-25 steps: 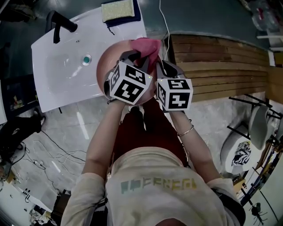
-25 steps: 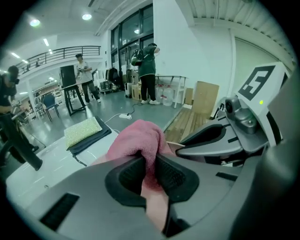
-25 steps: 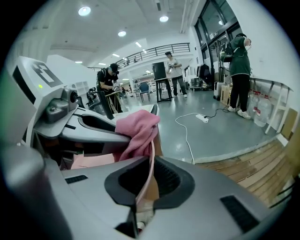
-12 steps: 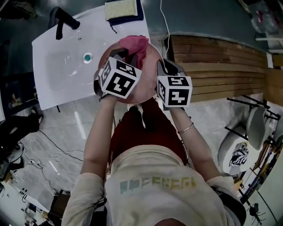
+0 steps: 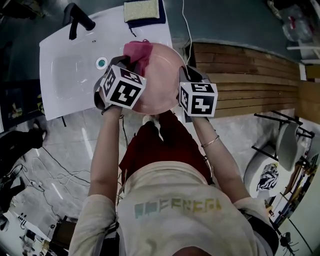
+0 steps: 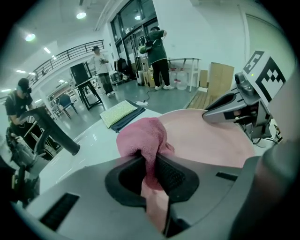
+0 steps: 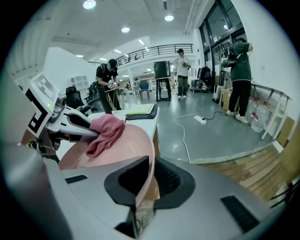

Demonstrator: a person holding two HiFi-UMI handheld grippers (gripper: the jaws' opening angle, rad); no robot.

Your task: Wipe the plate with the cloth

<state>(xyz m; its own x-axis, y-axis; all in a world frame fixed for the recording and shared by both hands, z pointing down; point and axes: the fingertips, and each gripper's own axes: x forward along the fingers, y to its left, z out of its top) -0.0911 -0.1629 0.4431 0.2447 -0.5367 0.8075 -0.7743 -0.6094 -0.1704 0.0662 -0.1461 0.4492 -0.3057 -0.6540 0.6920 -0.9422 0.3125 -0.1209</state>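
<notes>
Head view: a person's two arms reach forward, each hand carrying a tool with a marker cube. The left claw (image 5: 129, 61) is clamped on a bunched pink cloth (image 5: 138, 50), which lies against the upper left part of a pale pink plate (image 5: 160, 80). The right claw (image 5: 185, 76) grips the plate's right rim. The plate overlaps the right corner of a white sink (image 5: 70, 75). The sink's green drain (image 5: 101, 62) shows just left of the cloth, and its black faucet (image 5: 80, 20) stands at the far end. A yellow sponge pad (image 5: 141, 9) lies beyond the plate, and wooden boards (image 5: 250, 75) run to the right.

Left gripper view: both jaws are closed on a fold of the cloth, whose bulk is mounded just ahead on the plate's surface. The right claw holds the rim at the far side.

Right gripper view: the jaws pinch the plate's thin rim edge-on. The cloth sits across the plate under the left claw's tips. People (image 7: 182, 70) stand in the hall behind.
</notes>
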